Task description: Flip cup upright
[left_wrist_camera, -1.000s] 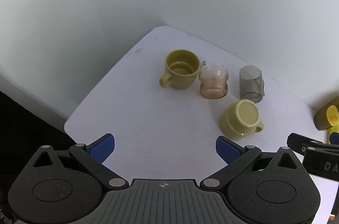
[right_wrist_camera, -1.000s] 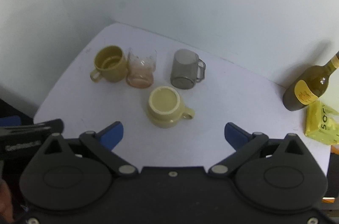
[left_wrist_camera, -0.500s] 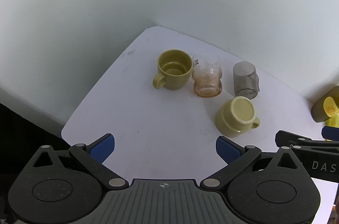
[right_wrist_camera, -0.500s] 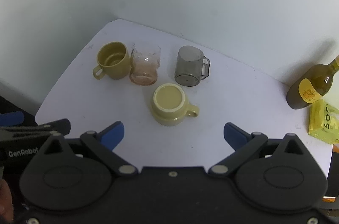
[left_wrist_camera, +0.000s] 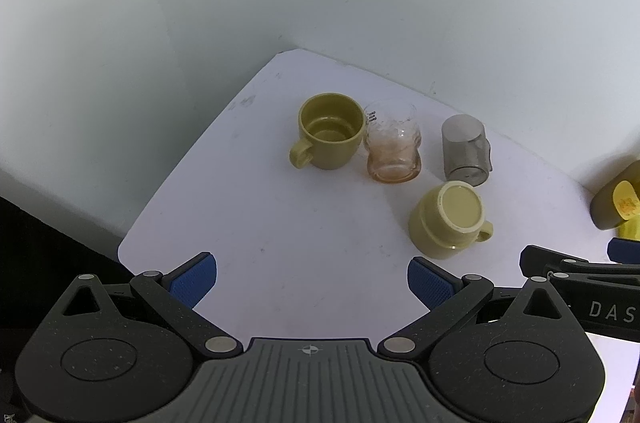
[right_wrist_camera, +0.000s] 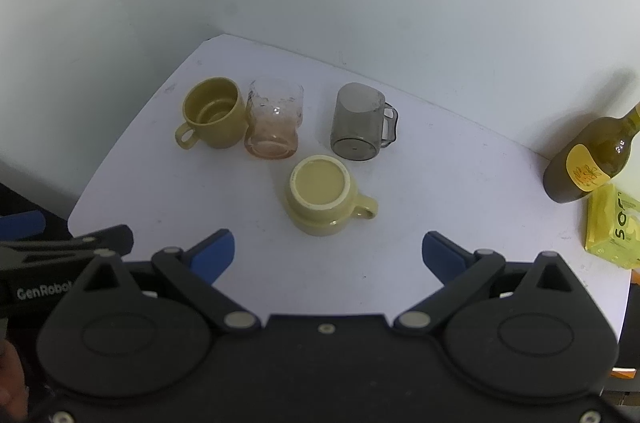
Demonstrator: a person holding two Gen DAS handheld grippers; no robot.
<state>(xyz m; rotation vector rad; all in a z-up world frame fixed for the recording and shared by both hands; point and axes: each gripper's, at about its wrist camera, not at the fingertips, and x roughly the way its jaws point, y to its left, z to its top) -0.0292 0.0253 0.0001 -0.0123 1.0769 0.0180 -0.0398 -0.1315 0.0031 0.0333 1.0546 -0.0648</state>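
A pale yellow-green mug stands upside down on the white table, base up, handle to the right; it also shows in the left wrist view. A grey translucent mug behind it is upside down too. An olive mug and a pinkish glass stand upright at the left. My right gripper is open and empty, just short of the pale mug. My left gripper is open and empty, to the pale mug's left.
A dark green bottle with a yellow label and a yellow carton stand at the table's right edge. White walls close the back and left. The table's left edge drops off near my left gripper.
Both grippers have drifted slightly, so the cups sit a little differently in view. The cups have not moved. Both grippers stay open.
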